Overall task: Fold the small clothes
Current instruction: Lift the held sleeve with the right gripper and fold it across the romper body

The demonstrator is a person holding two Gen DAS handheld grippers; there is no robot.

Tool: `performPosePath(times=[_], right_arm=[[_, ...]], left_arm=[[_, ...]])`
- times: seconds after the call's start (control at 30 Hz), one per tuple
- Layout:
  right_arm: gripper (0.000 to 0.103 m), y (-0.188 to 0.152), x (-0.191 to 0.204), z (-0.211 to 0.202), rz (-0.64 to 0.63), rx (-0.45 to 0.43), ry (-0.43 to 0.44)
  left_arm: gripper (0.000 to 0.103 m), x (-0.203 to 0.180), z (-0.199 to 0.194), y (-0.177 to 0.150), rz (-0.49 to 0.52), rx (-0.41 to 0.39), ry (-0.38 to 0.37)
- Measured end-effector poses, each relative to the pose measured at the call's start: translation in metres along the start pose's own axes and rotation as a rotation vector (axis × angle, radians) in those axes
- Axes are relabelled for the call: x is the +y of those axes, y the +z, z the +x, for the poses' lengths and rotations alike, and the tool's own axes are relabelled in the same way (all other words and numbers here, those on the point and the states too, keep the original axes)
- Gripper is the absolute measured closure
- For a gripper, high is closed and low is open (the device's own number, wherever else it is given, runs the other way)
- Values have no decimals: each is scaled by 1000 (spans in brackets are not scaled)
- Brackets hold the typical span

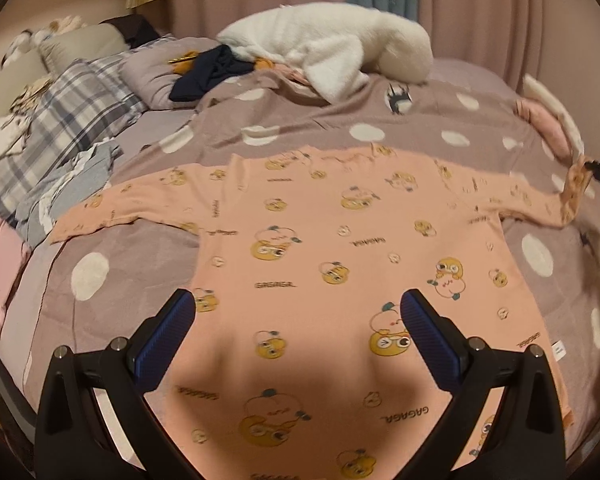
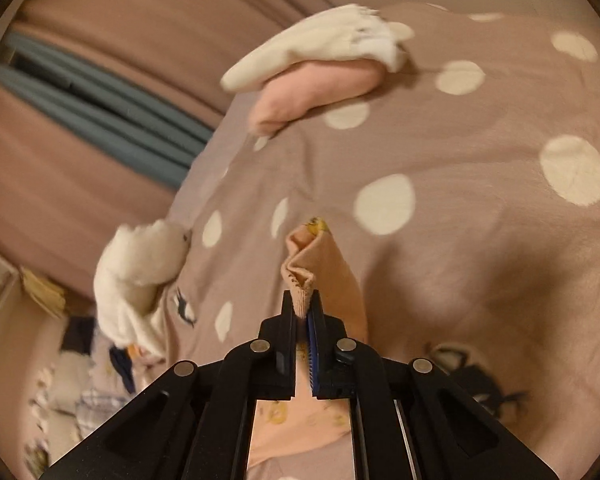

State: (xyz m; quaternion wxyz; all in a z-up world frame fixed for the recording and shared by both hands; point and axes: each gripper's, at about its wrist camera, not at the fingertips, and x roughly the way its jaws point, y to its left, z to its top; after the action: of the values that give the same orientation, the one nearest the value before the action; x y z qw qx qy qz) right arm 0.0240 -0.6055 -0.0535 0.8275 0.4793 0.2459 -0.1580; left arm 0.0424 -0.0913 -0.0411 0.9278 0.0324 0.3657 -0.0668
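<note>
Shirt [image 1: 320, 248] lies spread flat, no fold made yet: sleeve cuff [image 2: 306, 276] is pinched in right tongs [image 2: 303, 312], left tongs [image 1: 298, 312] gaping over hem w/ nothing held.

Right gripper [image 2: 303, 300] clamped on the peach sleeve cuff [image 2: 302, 280]

The cuff bunches up from between the closed black jaws, above the polka-dot bedspread [image 2: 460, 240]. A white fluffy garment [image 2: 140, 272] lies to the left, and a pink-and-white folded piece [image 2: 320, 80] sits farther back, blurred, with curtains [image 2: 80, 120] behind.
</note>
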Motion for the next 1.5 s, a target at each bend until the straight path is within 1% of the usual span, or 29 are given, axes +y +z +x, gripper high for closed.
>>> performPosePath(times=[0.17,0.23,0.3,0.37,0.43,0.5,0.53,0.6,0.7,0.77,0.9,1.0,1.03,1.07,1.13,1.2,1.27,1.33,1.4,1.43,1.5], right_arm=[[96,-18,44,11,-58,51,39],[96,-31,62,17,-107,94,35],[96,-44,79,22,-147,105,24],[96,-54,91,29,-167,114,35],[96,-65,104,34,-181,124,46],[96,-77,115,42,-193,138,46],[96,-85,121,48,-194,151,43],[96,-96,130,55,-204,179,43],[96,-118,151,61,-244,200,48],[96,-132,164,65,-267,208,40],[96,-154,181,71,-267,237,56],[96,-171,198,74,-294,252,57],[96,-178,205,75,-302,256,56],[96,-182,209,77,-304,261,56],[96,-192,217,80,-299,275,63],[96,-201,225,84,-301,284,67],[96,-210,236,87,-320,285,64],[96,-216,247,93,-327,290,55],[96,-223,259,98,-333,298,55],[96,-229,269,101,-347,299,56],[96,-239,281,104,-373,305,65]], left_arm=[[1,20,-11,-2,-36,-29,8],[1,27,-7,-4,-54,-25,25],[1,34,0,-6,-74,-30,33],[1,41,7,-9,-107,-50,27],[1,43,19,-15,-128,-35,5],[1,40,33,-23,-109,20,-43],[1,39,36,-26,-102,27,-59],[1,39,35,-36,-89,8,-87],[1,41,31,-45,-68,-12,-90],[1,48,27,-46,-103,-55,-100],[1,62,23,-43,-133,-68,-136],[1,74,24,-40,-146,-75,-110],[1,82,28,-39,-168,-59,-99],[1,87,30,-40,-183,-42,-99],[1,102,33,-39,-232,-12,-123],[1,114,30,-40,-271,-10,-126],[1,121,28,-41,-280,-9,-102],[1,126,27,-42,-268,-16,-91],[1,133,26,-43,-262,-19,-62],[1,140,26,-43,-274,-19,-47],[1,153,28,-42,-313,-12,-55]])
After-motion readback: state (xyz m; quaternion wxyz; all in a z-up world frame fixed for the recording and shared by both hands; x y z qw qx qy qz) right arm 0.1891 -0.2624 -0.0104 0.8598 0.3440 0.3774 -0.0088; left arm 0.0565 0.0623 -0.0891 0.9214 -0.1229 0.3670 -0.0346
